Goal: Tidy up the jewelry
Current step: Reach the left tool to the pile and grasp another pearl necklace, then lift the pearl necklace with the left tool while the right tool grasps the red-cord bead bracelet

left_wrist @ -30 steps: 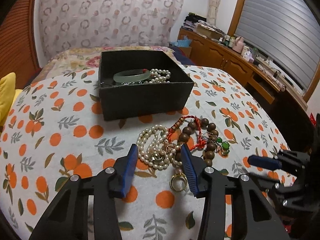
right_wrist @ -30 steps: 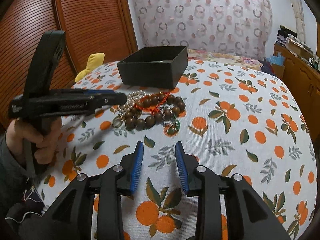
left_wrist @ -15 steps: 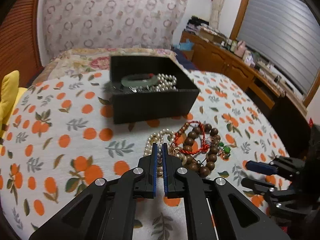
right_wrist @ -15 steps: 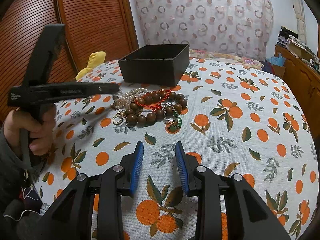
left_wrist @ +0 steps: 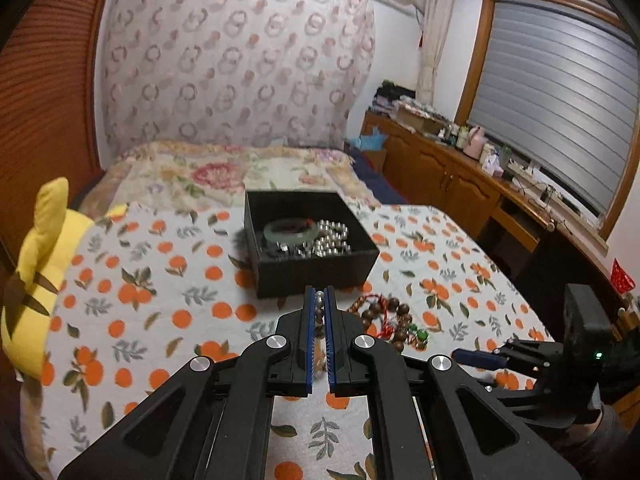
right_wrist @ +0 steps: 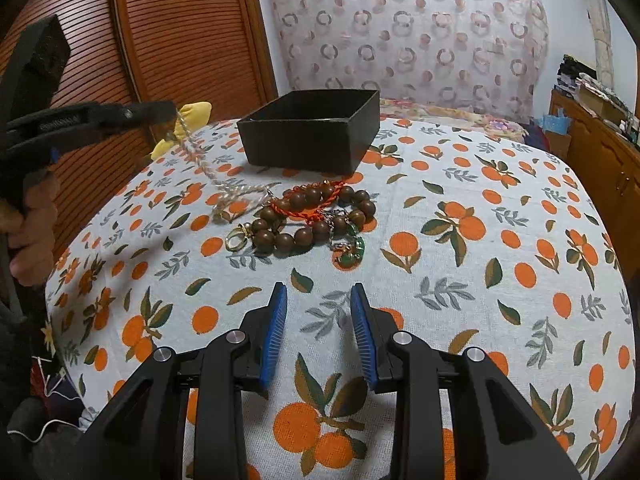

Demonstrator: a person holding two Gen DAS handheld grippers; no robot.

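Observation:
My left gripper [left_wrist: 319, 300] is shut on the pearl necklace [left_wrist: 319, 297]. In the right wrist view the left gripper [right_wrist: 170, 109] is raised and the pearl necklace [right_wrist: 196, 156] hangs from it down to the table. A black jewelry box [left_wrist: 316, 264] holds a green jade bangle [left_wrist: 290, 232] and pearls. On the table lie a brown wooden bead bracelet [right_wrist: 316, 216], a red cord [right_wrist: 308, 196], a gold ring [right_wrist: 236, 240] and a green pendant [right_wrist: 352, 254]. My right gripper [right_wrist: 319, 332] is open and empty, near the front of the pile.
The table has an orange-print cloth [right_wrist: 480, 240]. A yellow plush toy [left_wrist: 36, 280] sits at the left edge. A bed [left_wrist: 224, 172] lies behind the table, and wooden cabinets [left_wrist: 448, 176] stand at the right. The black box [right_wrist: 312, 136] stands behind the jewelry pile.
My left gripper closed on the pearl necklace and lifted it, pulling the strand up from the pile. The right gripper stayed open and almost still.

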